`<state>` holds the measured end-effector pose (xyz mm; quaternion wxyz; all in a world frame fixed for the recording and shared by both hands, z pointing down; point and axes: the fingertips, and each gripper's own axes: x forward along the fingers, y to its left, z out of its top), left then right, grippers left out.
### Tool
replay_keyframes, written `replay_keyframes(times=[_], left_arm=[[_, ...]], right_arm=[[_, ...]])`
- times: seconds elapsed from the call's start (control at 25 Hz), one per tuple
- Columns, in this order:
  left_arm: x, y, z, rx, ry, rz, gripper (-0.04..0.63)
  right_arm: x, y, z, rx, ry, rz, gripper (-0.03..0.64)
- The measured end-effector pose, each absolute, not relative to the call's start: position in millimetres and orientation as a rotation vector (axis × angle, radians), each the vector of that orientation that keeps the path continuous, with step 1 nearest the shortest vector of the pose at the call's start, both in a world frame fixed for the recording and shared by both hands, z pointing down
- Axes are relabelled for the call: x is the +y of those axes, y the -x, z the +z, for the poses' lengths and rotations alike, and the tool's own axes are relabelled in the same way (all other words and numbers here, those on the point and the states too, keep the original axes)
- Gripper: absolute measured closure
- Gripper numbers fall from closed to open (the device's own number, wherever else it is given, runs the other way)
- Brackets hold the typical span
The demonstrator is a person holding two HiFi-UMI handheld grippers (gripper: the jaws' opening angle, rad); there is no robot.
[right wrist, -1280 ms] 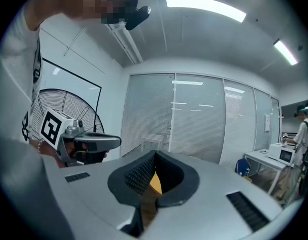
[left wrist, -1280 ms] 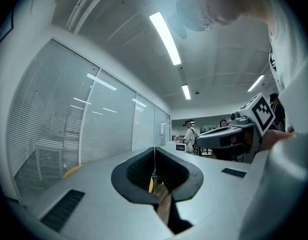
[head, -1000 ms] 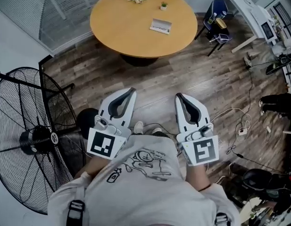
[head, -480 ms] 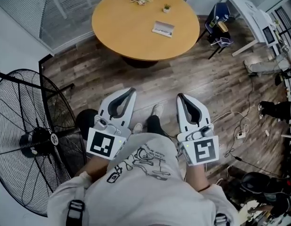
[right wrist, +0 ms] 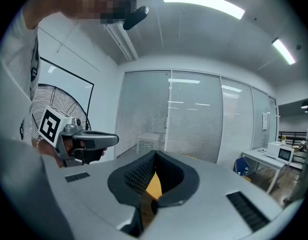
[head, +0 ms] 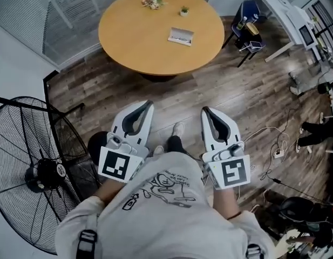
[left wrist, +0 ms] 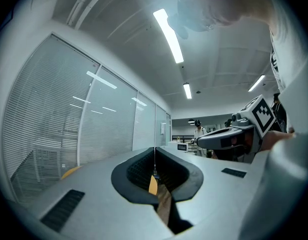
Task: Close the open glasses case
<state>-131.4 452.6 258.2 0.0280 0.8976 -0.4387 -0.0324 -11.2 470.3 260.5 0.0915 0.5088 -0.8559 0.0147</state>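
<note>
The glasses case (head: 181,36) lies open, pale and flat, on the round wooden table (head: 134,36) far ahead of both grippers. My left gripper (head: 149,104) and right gripper (head: 204,110) are held side by side in front of the person's torso, over the wooden floor and well short of the table. Both are shut, with nothing between the jaws. In the left gripper view the left gripper (left wrist: 154,149) has its tips meeting, and the right gripper (left wrist: 228,136) shows beside it. In the right gripper view the right gripper (right wrist: 154,154) is closed too, with the left gripper (right wrist: 89,140) at its left.
A large black floor fan (head: 42,171) stands close on the left. Flowers (head: 151,0) and a small plant (head: 184,9) sit at the table's far side. A blue chair (head: 247,20), a white desk (head: 285,20) and floor cables (head: 274,151) are on the right. Glass partitions line the far wall.
The person has stepped forward: a foot now shows between the grippers and the fan has slid down the frame. Both grippers stay shut and side by side.
</note>
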Motion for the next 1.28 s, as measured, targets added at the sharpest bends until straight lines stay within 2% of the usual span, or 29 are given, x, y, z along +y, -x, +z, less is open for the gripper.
replay_keyframes(times=[1.28], left_arm=[[308, 3, 268, -1.375, -2.777, 0.038, 0.571]], right_arm=[[322, -117, 272, -2.566, -1.469, 0.104, 0.608]])
